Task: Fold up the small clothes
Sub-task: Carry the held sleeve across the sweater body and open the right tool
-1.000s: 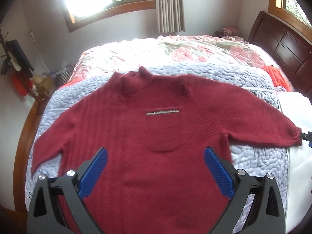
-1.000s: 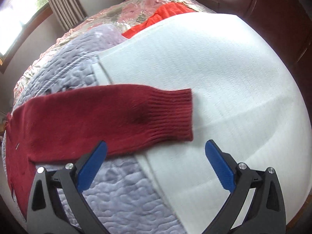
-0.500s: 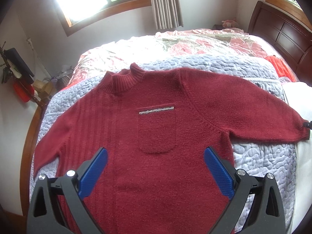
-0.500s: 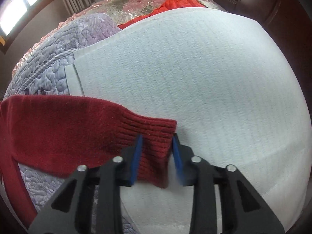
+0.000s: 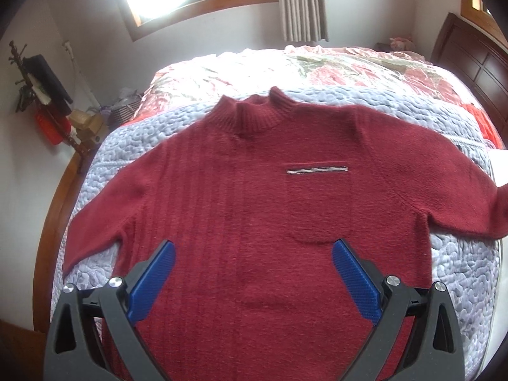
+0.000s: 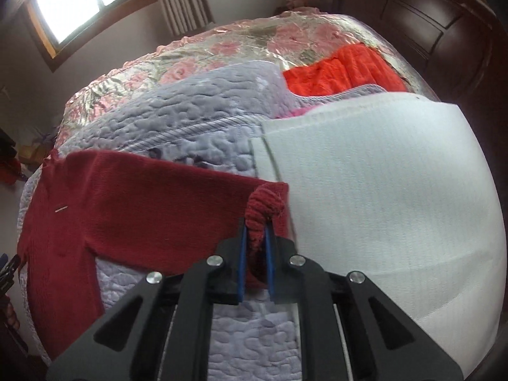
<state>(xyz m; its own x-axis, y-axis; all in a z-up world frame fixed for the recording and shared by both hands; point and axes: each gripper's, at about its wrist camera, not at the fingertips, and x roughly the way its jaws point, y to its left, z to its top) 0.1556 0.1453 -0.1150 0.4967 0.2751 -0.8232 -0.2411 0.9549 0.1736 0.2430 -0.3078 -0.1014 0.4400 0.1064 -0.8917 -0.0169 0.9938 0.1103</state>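
A dark red knit sweater [image 5: 260, 209] lies face up on the bed, collar toward the window, with a chest pocket [image 5: 317, 203] and both sleeves spread out. Above its lower body hovers my left gripper [image 5: 254, 250], open, with nothing between the blue pads. In the right wrist view my right gripper [image 6: 255, 227] is shut on the ribbed cuff [image 6: 265, 204] of the sweater's right-hand sleeve [image 6: 165, 209]. The cuff is bunched and lifted off the white blanket [image 6: 387, 209].
A lilac quilted cover [image 5: 457, 266] lies under the sweater, over a pink floral bedspread [image 5: 285, 70]. An orange-red garment [image 6: 343, 73] lies near the dark wooden headboard [image 6: 412, 19]. A coat rack [image 5: 41, 95] and cluttered items stand left of the bed.
My right gripper closed on the sleeve cuff and has lifted it, drawing it back toward the sweater's body. The left gripper stayed open and shifted left over the sweater.
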